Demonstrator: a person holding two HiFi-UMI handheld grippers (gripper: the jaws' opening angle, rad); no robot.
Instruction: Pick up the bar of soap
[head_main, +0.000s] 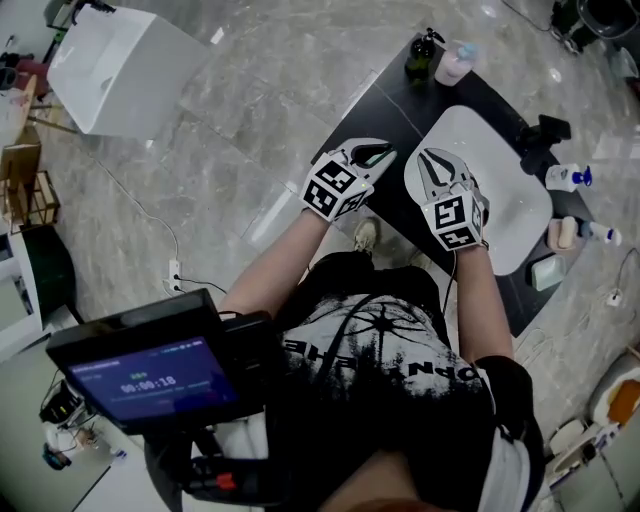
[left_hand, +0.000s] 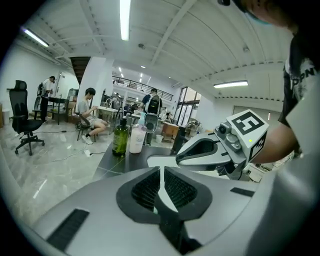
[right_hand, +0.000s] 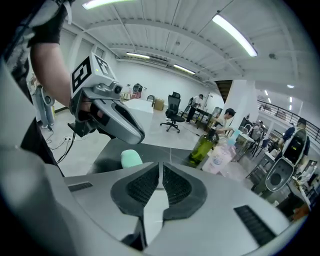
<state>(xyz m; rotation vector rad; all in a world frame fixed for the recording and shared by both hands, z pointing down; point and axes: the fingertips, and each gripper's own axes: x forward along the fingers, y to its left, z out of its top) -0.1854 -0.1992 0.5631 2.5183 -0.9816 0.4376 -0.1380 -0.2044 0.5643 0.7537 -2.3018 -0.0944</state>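
resting on dark counter (right_hand: 167, 151), green soap bar (right_hand: 131, 158), below closed left fingers (right_hand: 123, 125)

Green bottle (head_main: 422, 60) beside pink bottle (head_main: 452, 64)

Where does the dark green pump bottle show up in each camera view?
Head view: dark green pump bottle at top centre, on the far end of the black counter.
Left gripper view: the bottle stands left of centre, at mid-height.
Right gripper view: the bottle stands right of centre, at mid-height.
Shared landmark: the pale pink bottle right beside it.
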